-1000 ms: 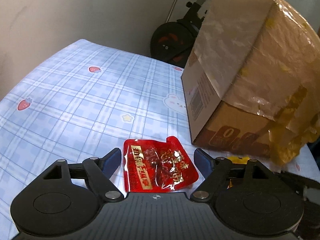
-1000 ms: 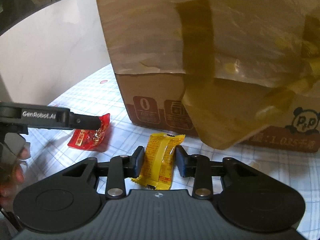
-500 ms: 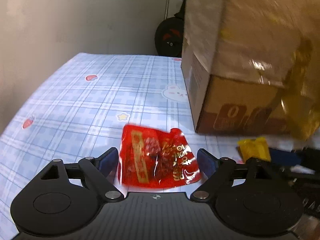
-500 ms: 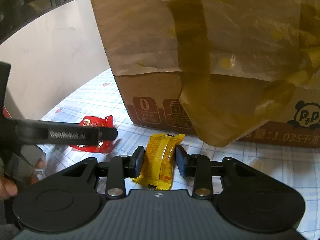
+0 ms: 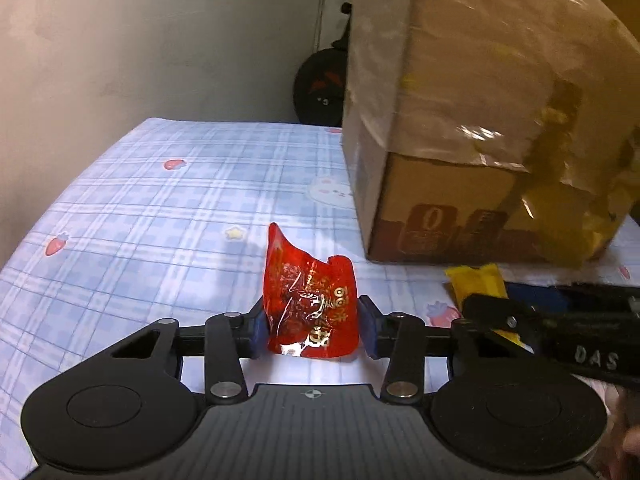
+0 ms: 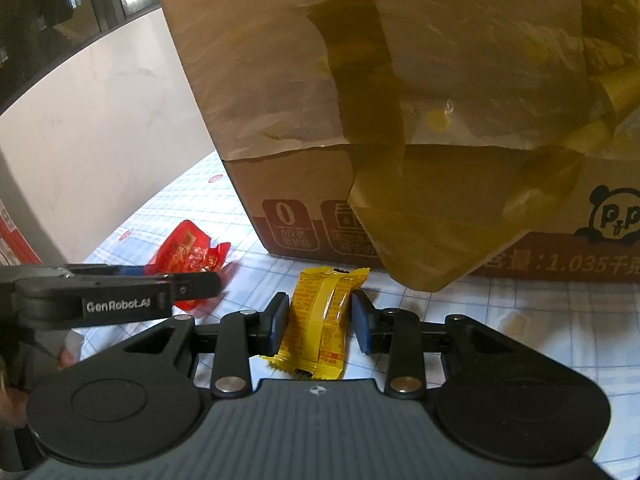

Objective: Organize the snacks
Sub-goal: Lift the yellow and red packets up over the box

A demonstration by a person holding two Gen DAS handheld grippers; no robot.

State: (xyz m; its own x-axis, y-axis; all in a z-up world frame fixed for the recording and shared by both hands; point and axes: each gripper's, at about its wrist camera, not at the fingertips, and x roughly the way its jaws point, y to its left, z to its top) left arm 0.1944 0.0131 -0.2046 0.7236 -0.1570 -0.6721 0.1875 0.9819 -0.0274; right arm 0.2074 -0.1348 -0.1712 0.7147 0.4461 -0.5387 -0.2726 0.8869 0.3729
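Taped cardboard box point(image 6: 400, 112) looms behind on checked cloth point(image 5: 140, 208); left gripper point(image 5: 312, 330) pinches crumpled red packet point(image 5: 310, 304), light, slippery film, while right gripper point(image 6: 320, 320) brackets yellow bar point(image 6: 322, 320) mid-length, contact unclear, likely crushable.

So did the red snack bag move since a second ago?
Yes. The red snack bag lay flat on the checked tablecloth before; now the left gripper has squeezed it, and it stands bent up off the cloth near the cardboard box.
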